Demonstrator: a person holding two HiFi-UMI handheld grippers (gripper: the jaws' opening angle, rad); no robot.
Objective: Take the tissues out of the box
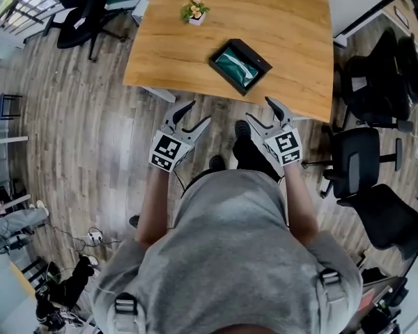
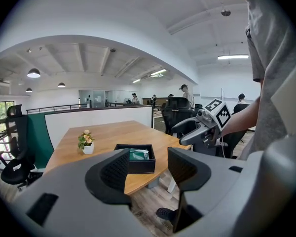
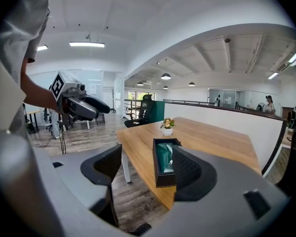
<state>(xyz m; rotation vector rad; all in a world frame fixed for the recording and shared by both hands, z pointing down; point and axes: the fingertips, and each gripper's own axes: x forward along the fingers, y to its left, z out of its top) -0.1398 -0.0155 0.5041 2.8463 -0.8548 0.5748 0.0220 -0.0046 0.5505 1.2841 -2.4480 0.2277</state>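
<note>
Both fingers wide: left gripper (image 1: pixel 200 111), right gripper (image 1: pixel 258 107) | tissue box (image 1: pixel 221 68) long axis diagonal

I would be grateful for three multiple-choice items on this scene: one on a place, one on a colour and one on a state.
1. Where is the black box?
A. on the floor
B. on the wooden table
C. on a chair

2. What colour is the packet inside the box?
A. green
B. red
C. yellow

3. How are the left gripper and the right gripper?
A. both shut on tissues
B. left shut, right open
C. both open and empty

Answers: B, the box sits on the tabletop; A, green shows inside its rim; C, both pairs of jaws stand apart, short of the table.
</note>
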